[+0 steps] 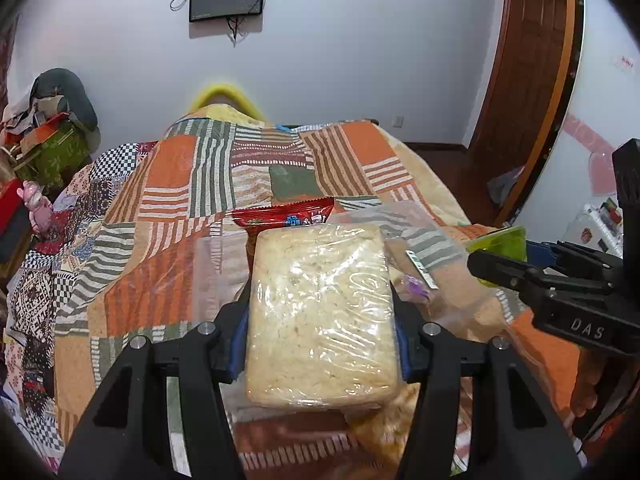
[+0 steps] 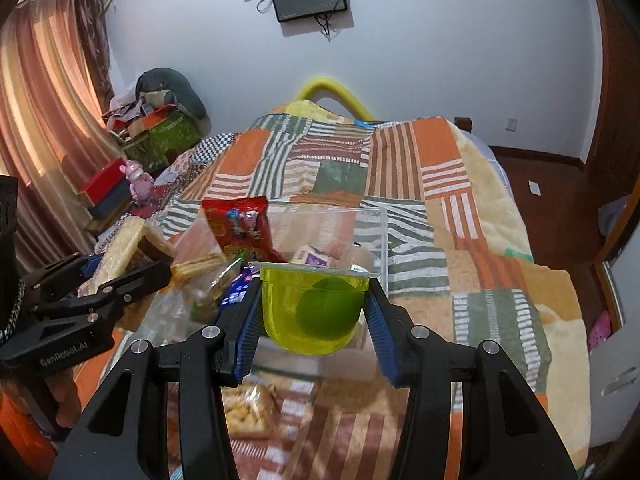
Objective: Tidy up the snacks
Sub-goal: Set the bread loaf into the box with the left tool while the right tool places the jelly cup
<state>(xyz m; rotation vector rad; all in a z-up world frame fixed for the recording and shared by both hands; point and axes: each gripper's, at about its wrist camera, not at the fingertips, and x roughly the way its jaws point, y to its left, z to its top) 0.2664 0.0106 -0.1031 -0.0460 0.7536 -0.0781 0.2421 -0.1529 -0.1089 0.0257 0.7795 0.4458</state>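
**Both grippers loaded over the bin: drop and crush risks**

Left gripper (image 1: 322,316) is clamped on a wrapped cake slab (image 1: 320,312), pads pressing its 2 long sides, slab held up off the quilt (image 1: 168,208). Right gripper (image 2: 316,312) is clamped on a green jelly cup (image 2: 314,308), fingers (image 2: 246,320) gripping the tapered wall just under the rim, cup upright, foil lid on top.

Both loads hang over or just beside a clear bin (image 2: 380,240) on the bed. Inside the bin: a red snack bag (image 2: 240,228) standing on edge, a purple-labelled pack (image 2: 310,258), other wrapped bits. More clear-wrapped snacks lie on the quilt near the bin, 1 biscuit bag (image 2: 248,408) below the right gripper.

Risks, as I judge them:
- Cup wall tapers and looks slick; it could slide down out of the pads if the grip eases or tilts.
- Squeezing harder may buckle the cup or pop the lid.
- Slab is soft, film is glossy; pads may dent it or let it slip, and much of it overhangs forward.
- The 2 grippers are close; the left one shows near the right camera's edge, so they could clash over the bin.
- The bin is light and on soft bedding; a bump could tip it or knock the red bag over.
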